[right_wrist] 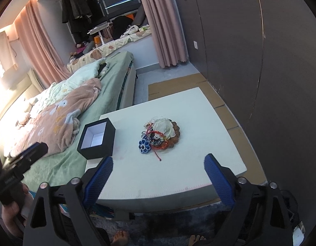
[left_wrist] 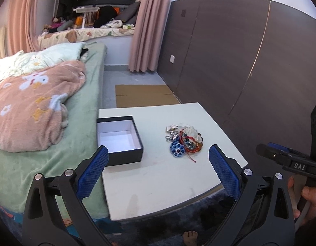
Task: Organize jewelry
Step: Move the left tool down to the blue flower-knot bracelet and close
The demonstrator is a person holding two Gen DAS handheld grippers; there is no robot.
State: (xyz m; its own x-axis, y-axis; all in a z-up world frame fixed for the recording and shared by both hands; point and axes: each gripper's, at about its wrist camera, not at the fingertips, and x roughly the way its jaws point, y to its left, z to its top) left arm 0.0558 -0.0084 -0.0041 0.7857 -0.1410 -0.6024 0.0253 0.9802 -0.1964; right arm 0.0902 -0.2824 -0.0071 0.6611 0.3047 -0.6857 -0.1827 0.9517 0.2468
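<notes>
Left gripper [left_wrist: 158, 164]: jaws spread wide, nothing between the blue ribbed pads [left_wrist: 94, 172], pointing forward and downward.
Right gripper [right_wrist: 158, 173]: jaws wide apart, blue pads [right_wrist: 218, 179] bare, angled downward, gripping nothing.
Left hand [right_wrist: 11, 213]: wrapped around its gripper's black handle.
Right hand [left_wrist: 309, 201]: fingers curled on its handle.
Feet [right_wrist: 121, 236]: bare, below both grippers.
</notes>
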